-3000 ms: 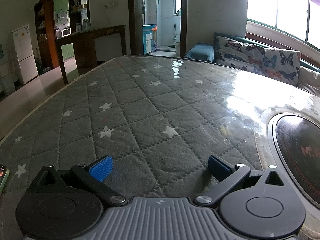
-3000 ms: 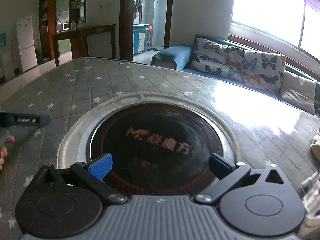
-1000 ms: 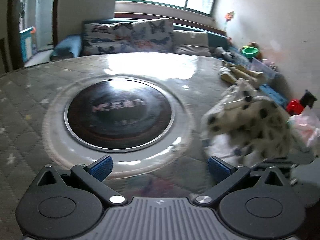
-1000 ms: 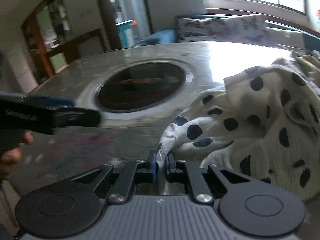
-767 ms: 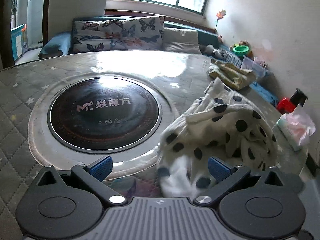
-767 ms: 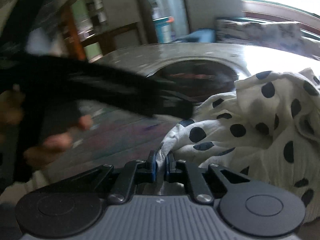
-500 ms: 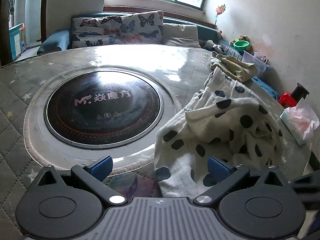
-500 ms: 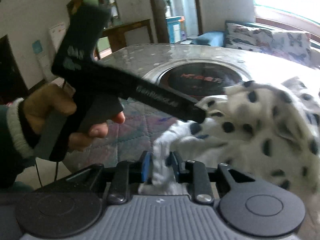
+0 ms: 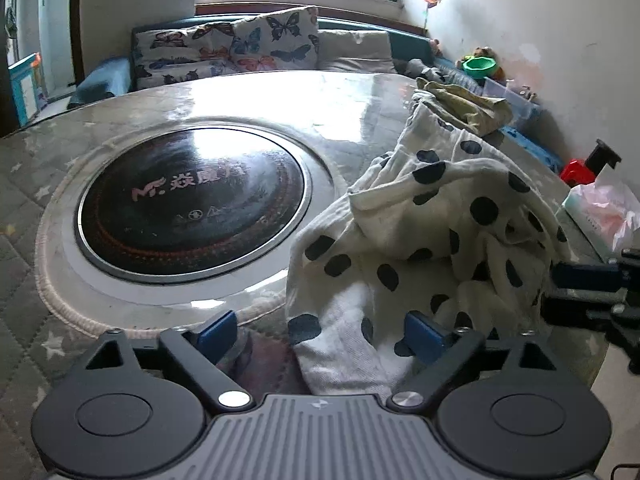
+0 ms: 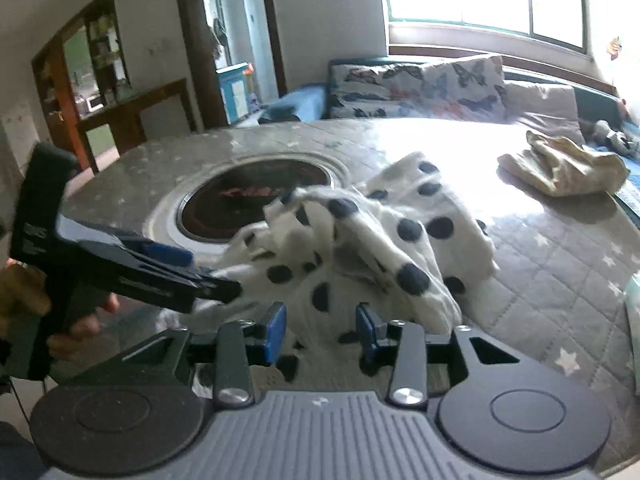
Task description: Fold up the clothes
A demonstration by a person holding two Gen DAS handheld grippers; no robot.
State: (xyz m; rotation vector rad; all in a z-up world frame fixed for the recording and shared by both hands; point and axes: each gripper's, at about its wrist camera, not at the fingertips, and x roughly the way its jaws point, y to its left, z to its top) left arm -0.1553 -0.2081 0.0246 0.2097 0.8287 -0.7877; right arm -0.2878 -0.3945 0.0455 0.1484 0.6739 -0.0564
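**Folding not yet begun: spotted garment in a heap**

Judged at the very start. No fold made, no edge squared, no sleeve or hem laid out. Left to do, by the look of it: pull the spotted garment (image 9: 440, 216) flat, find its corners, fold it, and perhaps then deal with the yellowish cloth (image 10: 560, 168) lying well apart at the far side.

Lying crumpled on the counter (image 9: 280, 96), just beside the round black hob (image 9: 192, 200) set into it and lapping over the pale ring around that hob. Cream-white with large dark dots. Soft and thin, thrown up into ridges and deep creases, with one plainer white stretch at the near edge. Impossible to tell which part is front, back or sleeve.

On the left gripper (image 9: 320, 332): fingers spread wide, having just been closing a little. Near edge of the garment between them, neither pad pressing it, so released.

On the right gripper (image 10: 320, 332): fingers partway apart, having just been opening. Loose cloth between and below them, nothing pinched, so also released.
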